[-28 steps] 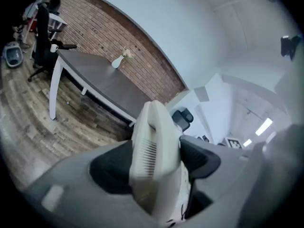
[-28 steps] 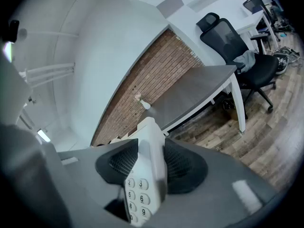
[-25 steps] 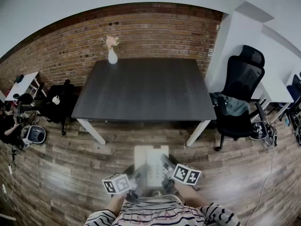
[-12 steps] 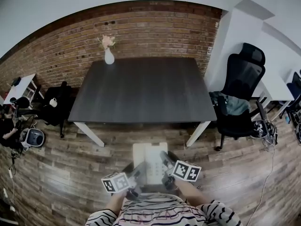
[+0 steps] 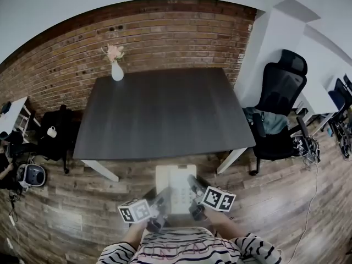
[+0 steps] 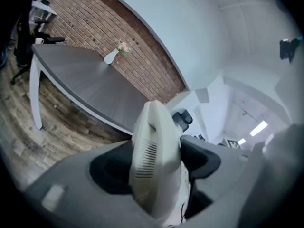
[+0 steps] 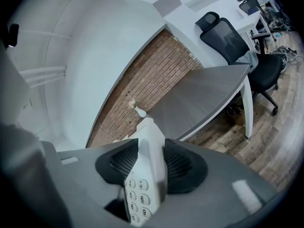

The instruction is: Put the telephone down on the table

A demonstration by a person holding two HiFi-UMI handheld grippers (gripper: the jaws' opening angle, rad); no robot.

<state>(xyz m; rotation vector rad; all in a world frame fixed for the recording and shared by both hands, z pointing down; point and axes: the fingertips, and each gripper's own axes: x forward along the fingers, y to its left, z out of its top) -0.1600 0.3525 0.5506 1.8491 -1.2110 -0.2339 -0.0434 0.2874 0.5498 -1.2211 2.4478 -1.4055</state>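
— Brick wall (image 5: pixel 165 32) at the back, dark table (image 5: pixel 165 120) standing before it on a plank floor (image 5: pixel 71 202). Anything on the tabletop?

— Just a white vase (image 5: pixel 117 71) with pale flowers, at the far left corner, close to the bricks.

— And the telephone (image 5: pixel 175 185)?

— Not down on the table. Hangs in the air over the floor, just short of the table's near edge, keypad up, far end toward the table, close in front of a striped top (image 5: pixel 192 253).

— Carried how?

— With both grippers at once. Left gripper (image 6: pixel 154 163) closed on the left side of the cream body: dark pads against the ribbed shell on either face, jaws spread wide by the thick casing. Right gripper (image 7: pixel 151 163) closed on the right side in the same way: mesh-textured pads tight on the casing, number keys showing just under them.

— Firm contact on both?

— Pads touching the shell on both, as far as can be seen. Seen edge-on from each gripper view, with the table and vase beyond.

— Anything else around?

— Black office chair (image 5: pixel 280 100) to the right of the table, beside a white wall (image 5: pixel 264 43). Left marker cube (image 5: pixel 136 211) and right marker cube (image 5: pixel 219 200) either side of the phone's near end. Dark clutter at far left, too small to make out.
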